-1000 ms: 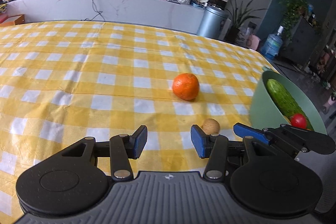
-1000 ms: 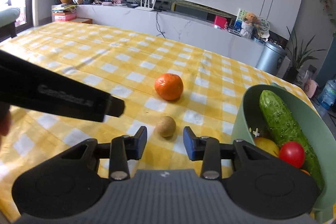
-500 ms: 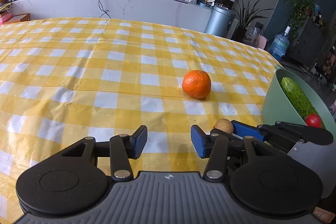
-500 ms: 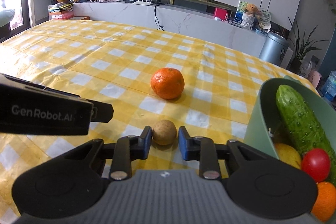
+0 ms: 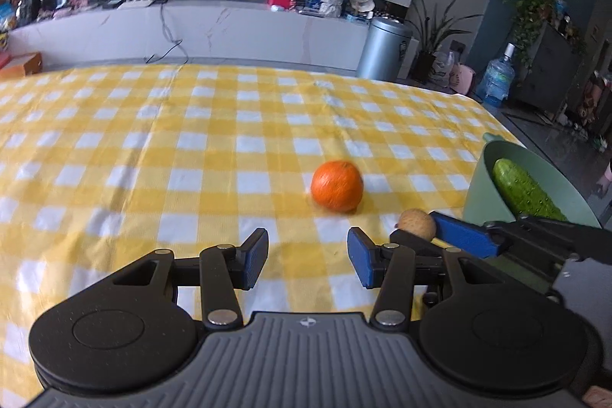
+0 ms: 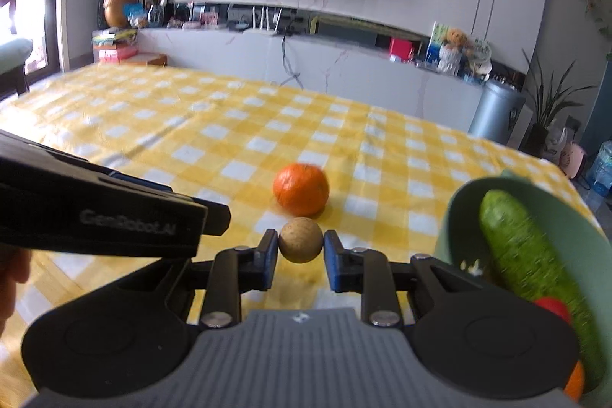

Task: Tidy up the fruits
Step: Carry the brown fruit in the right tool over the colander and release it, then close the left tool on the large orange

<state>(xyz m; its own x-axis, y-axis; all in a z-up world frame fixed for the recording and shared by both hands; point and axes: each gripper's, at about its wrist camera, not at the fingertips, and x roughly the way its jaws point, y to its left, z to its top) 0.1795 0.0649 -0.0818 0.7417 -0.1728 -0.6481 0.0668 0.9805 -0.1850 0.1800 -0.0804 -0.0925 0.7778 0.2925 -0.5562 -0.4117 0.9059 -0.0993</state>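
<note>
My right gripper (image 6: pixel 300 249) is shut on a small round tan fruit (image 6: pixel 301 244) and holds it just above the yellow checked tablecloth (image 6: pixel 229 125). The same fruit (image 5: pixel 417 224) shows between the right gripper's blue pads in the left wrist view. An orange (image 6: pixel 301 189) lies on the cloth just beyond it, also seen in the left wrist view (image 5: pixel 336 185). My left gripper (image 5: pixel 308 257) is open and empty, hovering left of the right gripper. A green bowl (image 6: pixel 459 205) at the right holds a cucumber (image 6: pixel 524 243) and a tomato (image 6: pixel 554 308).
The bowl (image 5: pixel 482 186) stands at the table's right edge. The left gripper's body (image 6: pixel 99 220) crosses the left of the right wrist view. A white TV console (image 6: pixel 344 64) and a grey bin (image 6: pixel 495 106) stand beyond the table's far edge.
My right gripper closed on the tan fruit and lifted it slightly off the cloth. Both grippers have risen a little. The orange has not moved.
</note>
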